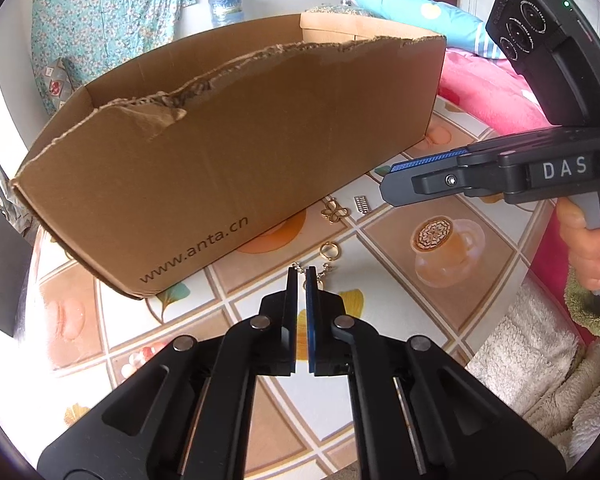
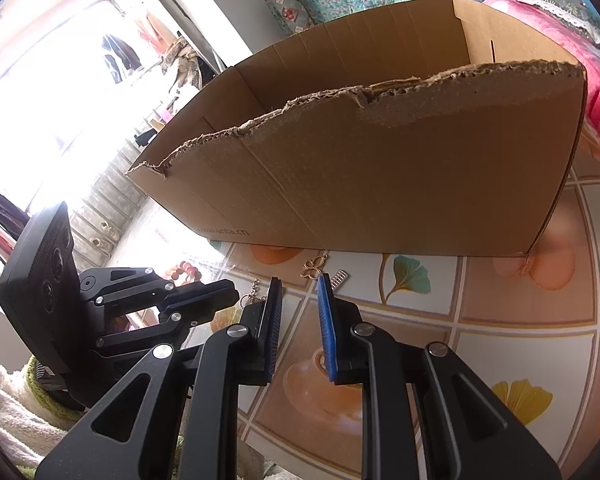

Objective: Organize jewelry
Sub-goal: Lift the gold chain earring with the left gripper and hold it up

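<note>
An open brown cardboard box [image 1: 228,152] with a torn rim stands on the patterned tablecloth; it also shows in the right wrist view [image 2: 380,176]. In front of it lie a gold butterfly charm [image 1: 334,211], a small silver bar piece [image 1: 361,204], a gold ring [image 1: 329,251] and a bead chain [image 1: 325,274]. My left gripper [image 1: 301,274] is nearly closed right over the chain; whether it grips it is hidden. My right gripper [image 2: 299,285] is open and empty, pointing at the butterfly charm [image 2: 315,268] and silver piece [image 2: 339,279]. The right gripper [image 1: 396,184] hovers above the jewelry.
The tablecloth [image 1: 440,280] has tile, coffee-cup and leaf prints. Pink bedding [image 1: 496,96] and a blue pillow [image 1: 416,4] lie behind on the right. A fluffy white cloth [image 1: 532,352] covers the near right edge. The left gripper [image 2: 204,296] shows in the right wrist view.
</note>
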Tool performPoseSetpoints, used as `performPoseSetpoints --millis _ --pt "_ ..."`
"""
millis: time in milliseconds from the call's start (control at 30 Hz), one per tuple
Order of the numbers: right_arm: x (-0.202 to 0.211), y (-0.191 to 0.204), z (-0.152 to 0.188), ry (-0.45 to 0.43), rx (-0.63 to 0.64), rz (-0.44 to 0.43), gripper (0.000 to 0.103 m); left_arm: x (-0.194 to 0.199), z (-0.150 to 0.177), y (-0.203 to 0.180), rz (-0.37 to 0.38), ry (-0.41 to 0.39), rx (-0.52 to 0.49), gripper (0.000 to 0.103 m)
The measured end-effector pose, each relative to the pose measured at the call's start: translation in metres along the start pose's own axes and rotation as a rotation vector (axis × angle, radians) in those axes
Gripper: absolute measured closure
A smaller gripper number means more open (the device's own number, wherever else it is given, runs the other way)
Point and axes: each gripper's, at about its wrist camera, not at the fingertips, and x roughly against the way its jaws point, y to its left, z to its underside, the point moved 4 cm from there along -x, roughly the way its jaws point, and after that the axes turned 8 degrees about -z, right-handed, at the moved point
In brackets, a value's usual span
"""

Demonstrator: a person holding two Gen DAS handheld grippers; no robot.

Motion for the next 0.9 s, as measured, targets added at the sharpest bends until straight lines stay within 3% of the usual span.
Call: performPoseSetpoints --millis 267,700,900 --pt "-0.001 0.001 0.0 0.003 0.002 -0.006 0.084 -0.007 0.001 0.008 0.047 0.031 0.049 0.1" --pt "0.0 -0.002 0.0 0.0 -0.002 -0.02 0.084 -0.015 -0.003 -0.006 0.059 0.073 0.002 0.1" --pt "0.0 -0.002 0.003 0.017 0.007 -0.021 0.084 -0.012 0.002 -0.012 0.022 0.076 -0.005 0.1"
